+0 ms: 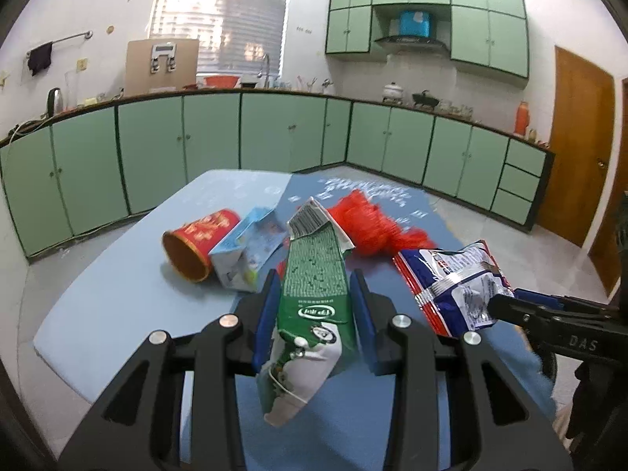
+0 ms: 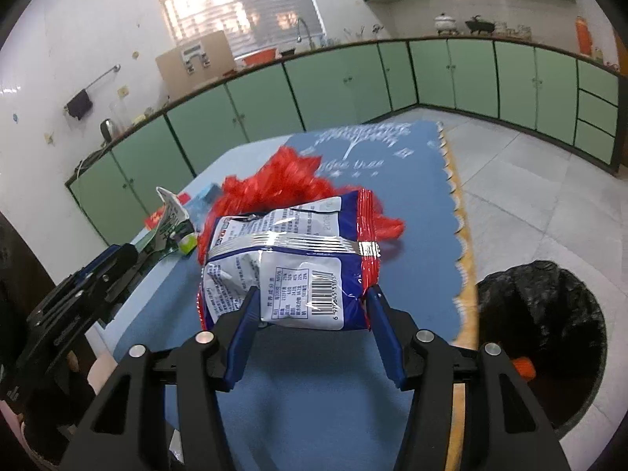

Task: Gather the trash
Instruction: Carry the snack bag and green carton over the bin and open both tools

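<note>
Left tool [image 1: 316, 294] clamps a green carton [image 1: 314, 274]; right tool [image 2: 310, 306] clamps a snack bag [image 2: 290, 259]. Both best travel firmly gripped to the bin [image 2: 549, 314] beside the desk [image 2: 392, 165].

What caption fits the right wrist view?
Right gripper clamps a blue snack bag above the table, black-lined bin at right.

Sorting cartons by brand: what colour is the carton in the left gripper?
Green and white carton, clearest in the left wrist view.
</note>
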